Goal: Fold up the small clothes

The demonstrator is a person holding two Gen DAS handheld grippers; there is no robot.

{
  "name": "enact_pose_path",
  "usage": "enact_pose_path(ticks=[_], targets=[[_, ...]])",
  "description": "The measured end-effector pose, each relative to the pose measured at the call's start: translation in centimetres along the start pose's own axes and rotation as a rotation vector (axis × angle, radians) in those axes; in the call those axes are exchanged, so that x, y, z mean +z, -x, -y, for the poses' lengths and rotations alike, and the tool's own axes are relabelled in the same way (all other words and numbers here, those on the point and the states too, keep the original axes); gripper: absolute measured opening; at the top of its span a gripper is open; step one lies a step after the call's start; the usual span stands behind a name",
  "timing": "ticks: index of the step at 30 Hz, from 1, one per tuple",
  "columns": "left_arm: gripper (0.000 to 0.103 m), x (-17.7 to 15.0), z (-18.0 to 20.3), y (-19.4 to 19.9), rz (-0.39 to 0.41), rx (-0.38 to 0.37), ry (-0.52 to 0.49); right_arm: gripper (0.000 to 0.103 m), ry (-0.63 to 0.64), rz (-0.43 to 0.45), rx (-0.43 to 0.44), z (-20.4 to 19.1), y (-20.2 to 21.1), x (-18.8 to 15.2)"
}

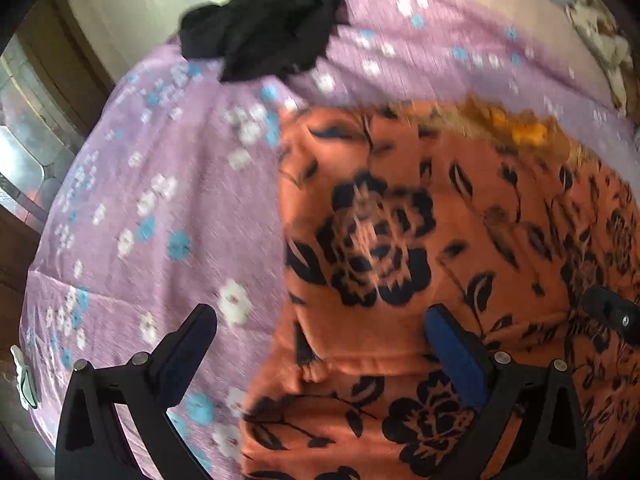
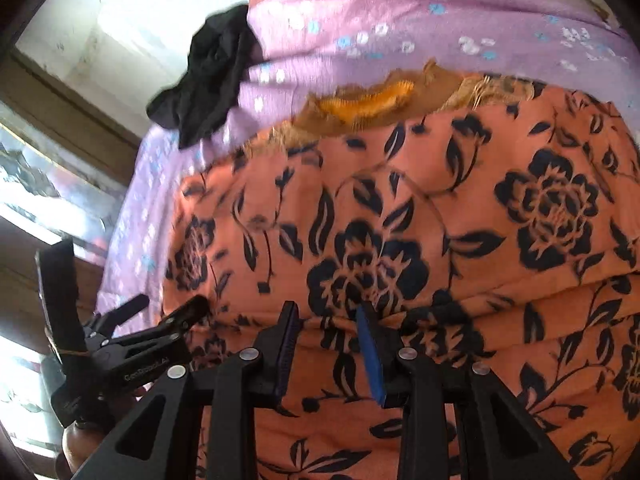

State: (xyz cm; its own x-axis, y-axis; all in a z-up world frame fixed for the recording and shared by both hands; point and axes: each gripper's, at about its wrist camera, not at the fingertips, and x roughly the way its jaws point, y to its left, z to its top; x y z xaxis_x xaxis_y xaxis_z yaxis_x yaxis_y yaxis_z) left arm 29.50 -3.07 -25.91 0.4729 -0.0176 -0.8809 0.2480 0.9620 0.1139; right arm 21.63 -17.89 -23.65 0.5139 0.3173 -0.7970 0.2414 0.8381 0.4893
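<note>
An orange garment with black flowers [image 1: 460, 240] [image 2: 400, 220] lies spread on a purple flowered sheet [image 1: 160, 200] [image 2: 400, 28]. My left gripper [image 1: 320, 320] hangs over the garment's left edge, jaws wide apart and nothing between them. My right gripper [image 2: 328, 312] points down at a raised fold of the same garment. Its jaws stand a narrow gap apart with both pad faces bare. The cloth shows below the gap. A yellow-brown cloth [image 1: 520, 128] [image 2: 368, 104] peeks out at the garment's far edge.
A crumpled black garment [image 1: 260, 28] [image 2: 204, 80] lies at the sheet's far left corner. The bed edge drops off at left toward a window [image 1: 24, 152] [image 2: 48, 200]. A black clamp-like device part [image 2: 136, 356] sits at left in the right wrist view.
</note>
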Motion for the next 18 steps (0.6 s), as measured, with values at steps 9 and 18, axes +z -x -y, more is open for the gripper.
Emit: enact_pose_path(ticks=[9,18], targets=[[0.103,2.0,-5.1,-4.4,-0.139,0.031,0.119,0.033,-0.138,0.026,-0.022,4.9,-0.7,1.9],[0.103,3.2,-8.4,-3.4,-0.101,0.053,0.187,0.034,-0.032,0.068,0.107,-1.0,-1.1,4.3]])
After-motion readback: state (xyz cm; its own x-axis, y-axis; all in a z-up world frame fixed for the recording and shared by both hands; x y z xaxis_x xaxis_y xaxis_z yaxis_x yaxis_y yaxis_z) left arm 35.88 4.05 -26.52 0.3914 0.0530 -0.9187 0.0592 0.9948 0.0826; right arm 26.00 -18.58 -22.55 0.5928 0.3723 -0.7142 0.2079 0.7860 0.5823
